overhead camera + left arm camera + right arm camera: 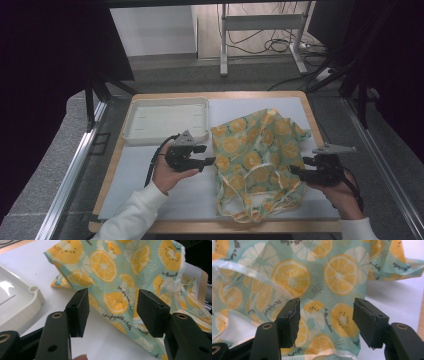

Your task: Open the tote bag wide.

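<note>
A lab or test bay, not a home. Wooden worktop [300, 100] with a white mat [200, 195], boxed in by black curtains [45, 60] and aluminium rails [70, 175]. Behind it: bare floor, a metal stand [262, 25], loose cables [270, 45].

So on your table [150, 100] the tray [165, 120] sits in the far left corner, its long side running along the far edge. The cloth bag [257, 160] is spread over the right half, reaching from near the far edge down almost to the near edge, and its top left bit lies just beside the tray's right end. Your left gripper [209, 161] is in front of the tray, right at the bag's left edge. Your right gripper [294, 171] comes in from the right edge, with its tips over the bag's right side.
</note>
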